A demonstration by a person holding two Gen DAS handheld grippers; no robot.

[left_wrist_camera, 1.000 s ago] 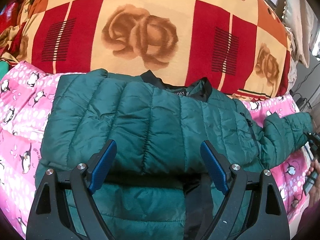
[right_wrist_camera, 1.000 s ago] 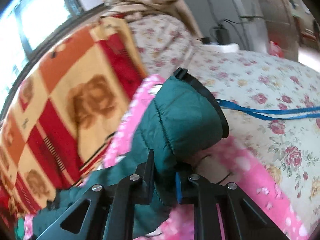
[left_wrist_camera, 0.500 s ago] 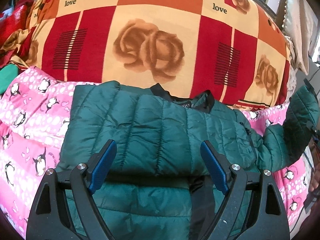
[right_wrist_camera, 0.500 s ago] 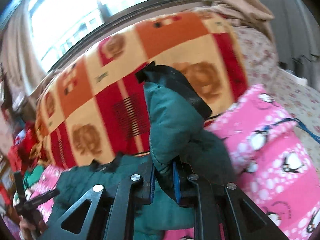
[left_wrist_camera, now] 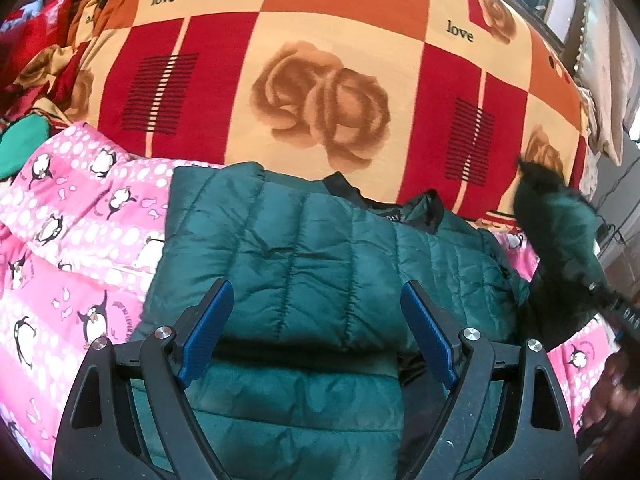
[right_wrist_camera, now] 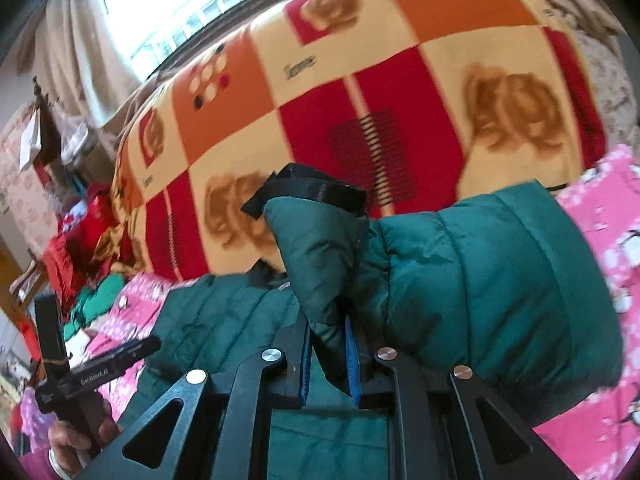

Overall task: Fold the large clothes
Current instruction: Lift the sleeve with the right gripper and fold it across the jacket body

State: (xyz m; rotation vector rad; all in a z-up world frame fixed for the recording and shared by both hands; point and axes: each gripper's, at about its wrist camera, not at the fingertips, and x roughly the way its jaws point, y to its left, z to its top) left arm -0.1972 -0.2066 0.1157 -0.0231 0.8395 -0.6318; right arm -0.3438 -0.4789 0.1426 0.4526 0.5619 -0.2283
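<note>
A dark green quilted puffer jacket [left_wrist_camera: 312, 264] lies on a pink penguin-print blanket [left_wrist_camera: 72, 248], collar toward the far side, left sleeve folded over its front. My left gripper [left_wrist_camera: 316, 336] is open and empty, hovering over the jacket's lower middle. My right gripper [right_wrist_camera: 328, 356] is shut on the jacket's right sleeve [right_wrist_camera: 320, 248] near its black cuff [right_wrist_camera: 316, 192] and holds it raised above the jacket body [right_wrist_camera: 216, 320]. The raised sleeve also shows in the left wrist view [left_wrist_camera: 560, 232] at the right, blurred.
A big red, orange and cream rose-print blanket [left_wrist_camera: 320, 80] is piled behind the jacket. Red and green clothes [right_wrist_camera: 88, 260] lie at the far left. The other handheld gripper and a hand [right_wrist_camera: 76, 400] show at the lower left of the right wrist view.
My right gripper has lifted the sleeve and swung it leftward over the jacket body. My left gripper stays open and has drifted a little left over the jacket.
</note>
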